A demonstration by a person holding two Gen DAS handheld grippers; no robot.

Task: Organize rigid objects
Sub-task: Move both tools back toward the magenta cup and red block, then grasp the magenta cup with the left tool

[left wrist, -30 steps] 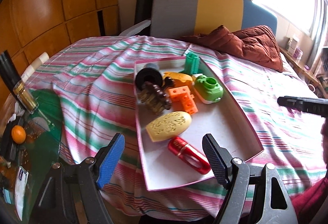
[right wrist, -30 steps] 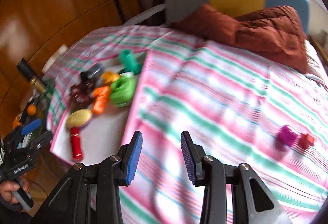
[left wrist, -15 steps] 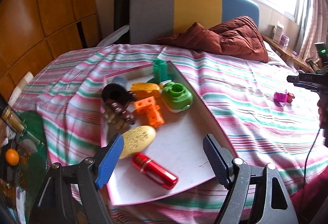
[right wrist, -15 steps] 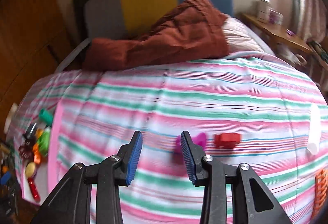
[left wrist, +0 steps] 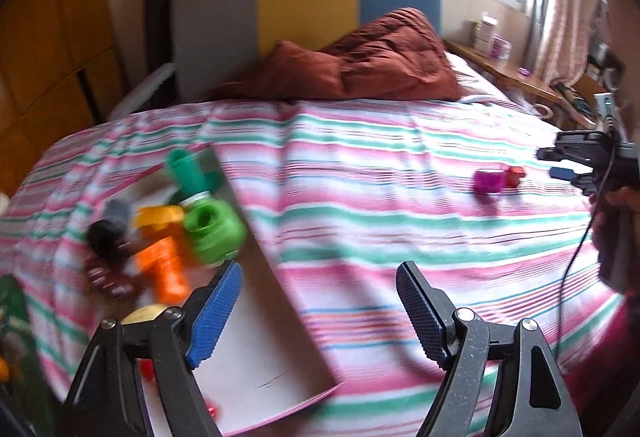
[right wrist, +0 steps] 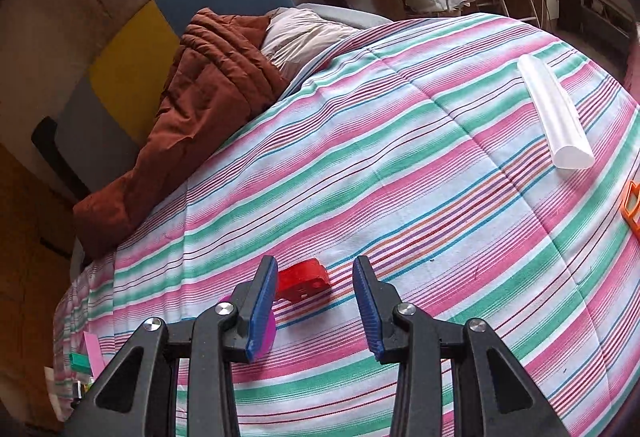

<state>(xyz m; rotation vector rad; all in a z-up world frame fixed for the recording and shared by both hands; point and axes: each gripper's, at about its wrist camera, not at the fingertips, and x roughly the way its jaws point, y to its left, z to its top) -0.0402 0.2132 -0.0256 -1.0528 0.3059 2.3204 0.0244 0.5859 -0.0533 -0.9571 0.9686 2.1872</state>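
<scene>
Alignment: we held the right gripper (right wrist: 316, 301), jaws parted and empty, directly before the red block (right wrist: 303, 283), long axis crosswise.

Left gripper (left wrist: 319, 311): black speckled frame, triangular cutouts, silver round screws at pivots, blue ribbed pads on fingers (left wrist: 214, 311).
Right gripper (right wrist: 315, 311): same build, black frame, silver screws, blue ribbed pads.
From left camera, right gripper seen side-on, black body, thin black cable hanging below; hand (left wrist: 618, 205) around handle, dark red clothing beneath.
</scene>
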